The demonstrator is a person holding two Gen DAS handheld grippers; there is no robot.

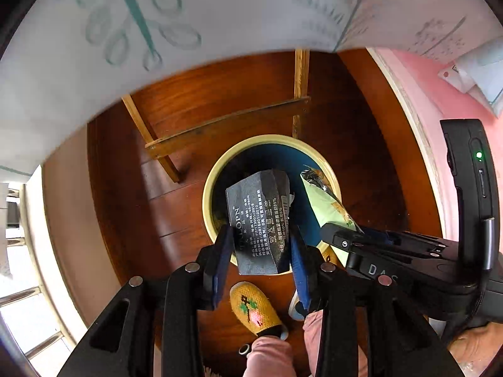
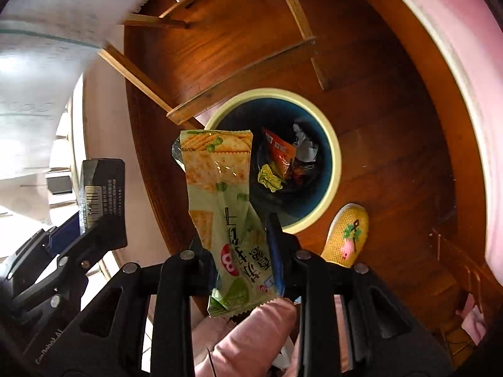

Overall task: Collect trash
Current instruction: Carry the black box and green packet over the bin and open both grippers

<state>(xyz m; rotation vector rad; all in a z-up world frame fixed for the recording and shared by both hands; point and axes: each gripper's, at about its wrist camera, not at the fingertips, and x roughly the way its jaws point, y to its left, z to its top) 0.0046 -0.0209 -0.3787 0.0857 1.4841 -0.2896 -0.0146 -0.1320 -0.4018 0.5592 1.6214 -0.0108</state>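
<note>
My left gripper [image 1: 261, 245] is shut on a dark grey printed card package [image 1: 257, 220] and holds it over a round bin [image 1: 209, 188] with a cream rim and blue inside. My right gripper [image 2: 235, 245] is shut on a green cracker wrapper [image 2: 220, 194], held above the bin's [image 2: 336, 154] left edge. The bin holds an orange wrapper [image 2: 281, 154], crumpled paper and a yellow-green scrap. The wrapper also shows in the left wrist view [image 1: 327, 201], and the grey package in the right wrist view [image 2: 97, 194].
The bin stands on a dark wooden floor [image 1: 361, 132] beside wooden table legs and a crossbar [image 1: 226, 125]. A tablecloth [image 1: 220, 9] hangs above. My yellow slipper [image 2: 347, 235] stands beside the bin. A pink surface [image 2: 465, 62] lies to the right.
</note>
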